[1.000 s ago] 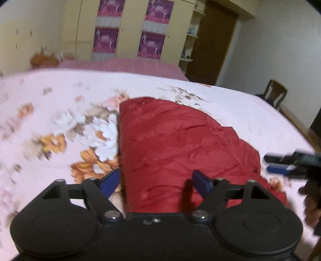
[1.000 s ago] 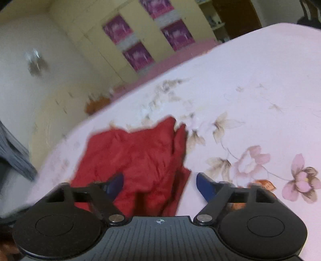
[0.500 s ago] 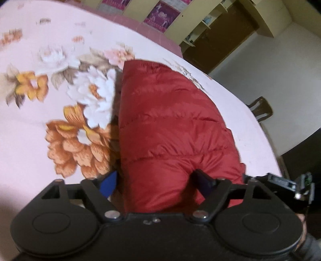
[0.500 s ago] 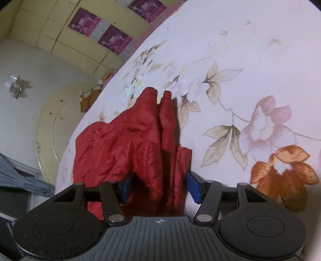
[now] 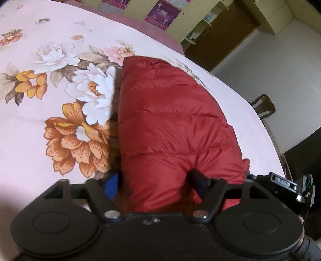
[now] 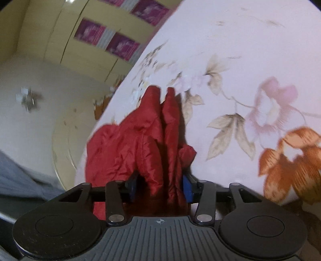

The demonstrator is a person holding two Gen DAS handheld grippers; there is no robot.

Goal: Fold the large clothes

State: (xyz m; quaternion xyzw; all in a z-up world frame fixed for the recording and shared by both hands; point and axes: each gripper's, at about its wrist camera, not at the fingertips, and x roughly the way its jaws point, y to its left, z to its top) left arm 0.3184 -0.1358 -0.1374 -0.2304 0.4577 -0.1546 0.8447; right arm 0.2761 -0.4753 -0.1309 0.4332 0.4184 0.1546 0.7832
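A red quilted down jacket [image 5: 170, 120] lies folded on a pink floral bedsheet [image 5: 50, 90]. My left gripper [image 5: 155, 181] has its jaws wide around the jacket's near end, with thick padding bulging between them. My right gripper [image 6: 160, 186] has its jaws pinched on the jacket's [image 6: 140, 146] bunched near edge, where several folds stand up between its blue pads. The right gripper's body also shows at the right edge of the left wrist view [image 5: 280, 182].
The bed runs far to the left and ahead. A yellow wardrobe with purple panels [image 5: 160, 12] stands behind it, beside a dark wooden door [image 5: 220, 32]. A wooden chair [image 5: 262, 106] stands off the bed's right side.
Both grippers dropped down onto the jacket's near end. The right jaws closed in on the bunched fabric. The left jaws stayed wide around the padding.
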